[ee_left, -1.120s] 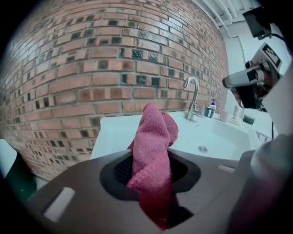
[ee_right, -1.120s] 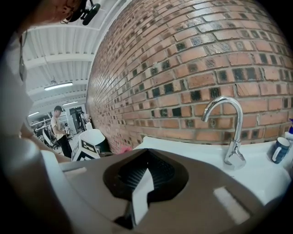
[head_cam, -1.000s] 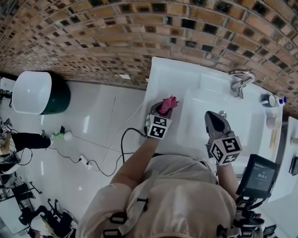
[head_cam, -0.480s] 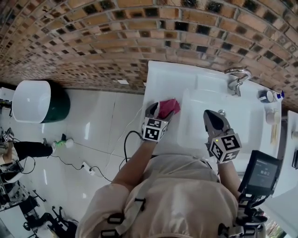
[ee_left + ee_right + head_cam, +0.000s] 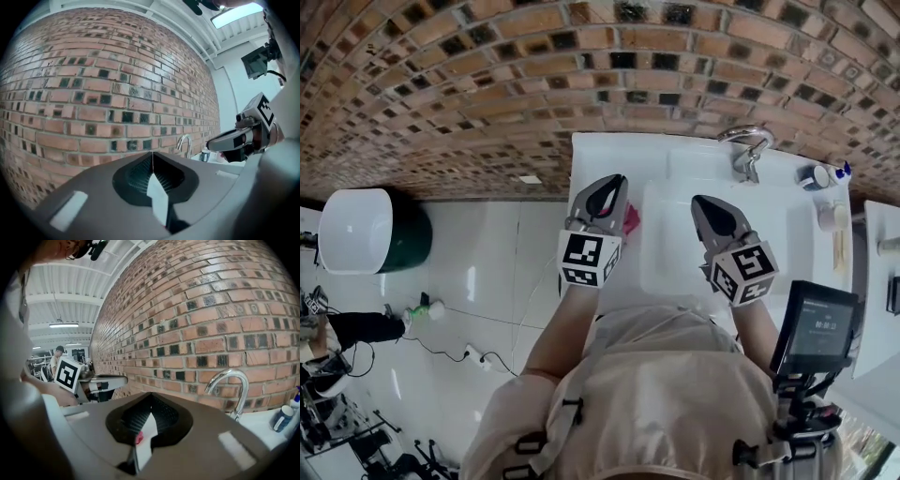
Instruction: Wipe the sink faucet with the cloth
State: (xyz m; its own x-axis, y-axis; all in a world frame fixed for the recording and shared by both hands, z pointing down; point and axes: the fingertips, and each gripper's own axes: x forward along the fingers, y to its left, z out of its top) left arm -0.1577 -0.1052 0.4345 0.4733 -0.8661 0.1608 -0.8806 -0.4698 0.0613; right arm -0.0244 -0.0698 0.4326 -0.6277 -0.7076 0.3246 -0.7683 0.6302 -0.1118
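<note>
The pink cloth (image 5: 631,220) lies on the white sink's left rim (image 5: 591,155), mostly hidden beneath my left gripper (image 5: 609,184). That gripper hovers above it, and its jaws have just been closing with nothing between them. In the left gripper view the left gripper (image 5: 152,153) is shut and empty, pointing at the brick wall. My right gripper (image 5: 705,202) hangs over the basin, shut and empty. The chrome faucet (image 5: 745,145) stands at the basin's far edge, beyond both grippers; the right gripper view shows the faucet (image 5: 229,390) ahead to the right.
Small bottles (image 5: 817,176) and a white cup (image 5: 825,217) stand on the counter right of the faucet. A screen on a stand (image 5: 811,330) is at the near right. A white and green bin (image 5: 366,230) and cables (image 5: 478,352) are on the floor to the left.
My left gripper let the cloth go onto the sink rim, then rose and shut empty. The right gripper lifted a little.
</note>
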